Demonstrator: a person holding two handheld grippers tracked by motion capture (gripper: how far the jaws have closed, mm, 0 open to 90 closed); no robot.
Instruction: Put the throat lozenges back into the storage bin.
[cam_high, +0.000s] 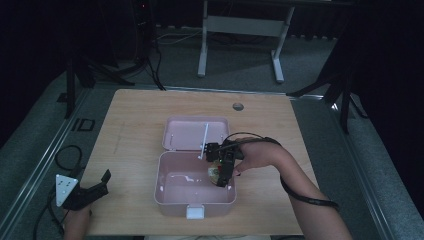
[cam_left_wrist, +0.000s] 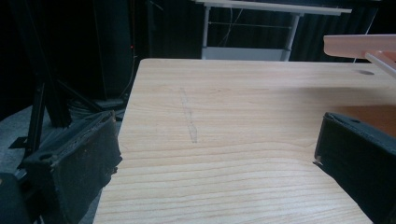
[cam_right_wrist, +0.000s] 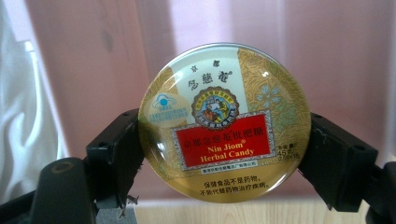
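We are holding the tin (cam_right_wrist: 225, 122) clamped in the right tool (cam_high: 223, 172) over the box (cam_high: 172, 198), left tool (cam_high: 92, 189) gaping idle; a slack grip risks it slipping.

Right gripper (cam_high: 223, 176) hides most of candy tin (cam_high: 214, 173)

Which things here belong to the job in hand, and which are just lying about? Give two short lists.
In the job:
- candy tin, clamped in the right hand-held gripper
- pink box, lid open, tin held over it

Lying about:
- left hand-held gripper, open, holding nothing, at the table edge
- white stand on the floor behind
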